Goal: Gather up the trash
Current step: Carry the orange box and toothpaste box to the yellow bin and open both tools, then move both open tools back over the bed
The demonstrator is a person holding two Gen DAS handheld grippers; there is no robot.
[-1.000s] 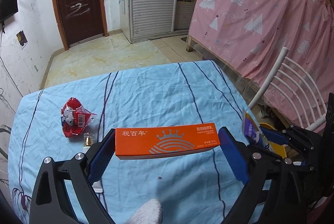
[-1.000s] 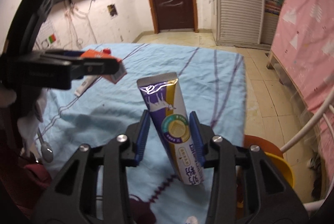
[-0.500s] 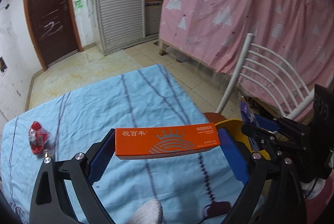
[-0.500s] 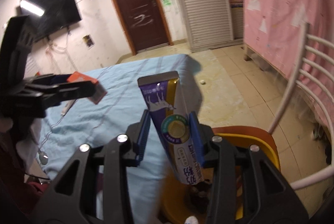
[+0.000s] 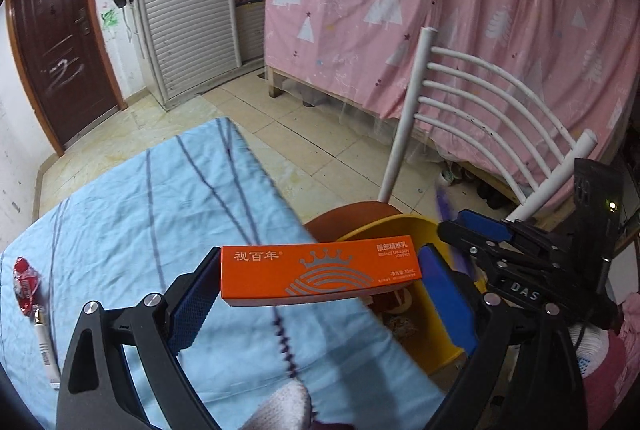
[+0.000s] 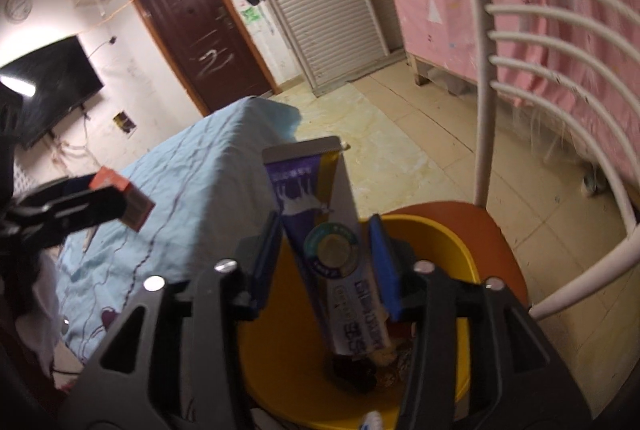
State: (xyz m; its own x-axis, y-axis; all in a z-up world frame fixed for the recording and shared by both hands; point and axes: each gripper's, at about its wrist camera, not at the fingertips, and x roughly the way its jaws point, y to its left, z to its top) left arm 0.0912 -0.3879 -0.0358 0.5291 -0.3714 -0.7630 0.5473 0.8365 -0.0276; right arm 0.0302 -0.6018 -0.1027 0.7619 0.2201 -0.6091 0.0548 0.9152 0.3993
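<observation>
Yellow bin [image 6: 448, 242] sits below my right fingers [image 6: 330, 262] gripping the toothpaste tube [image 6: 332, 250], while my left fingers [image 5: 320, 294] clamp the orange box [image 5: 320, 276] beside the bin's rim, so releasing there could drop it outside.

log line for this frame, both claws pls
left claw: shut on box | right claw: tube over bin | both unreleased

Both grippers have been carried off the blue-clothed table [image 5: 132, 213] toward the yellow bin [image 6: 432, 234] on the orange chair seat [image 6: 492, 230]. The right gripper [image 6: 328, 254], with the purple toothpaste tube [image 6: 320, 222], has been brought above the bin. The left gripper [image 5: 320, 290], with the orange box [image 5: 316, 274], has been brought to the table edge just beside the bin.
</observation>
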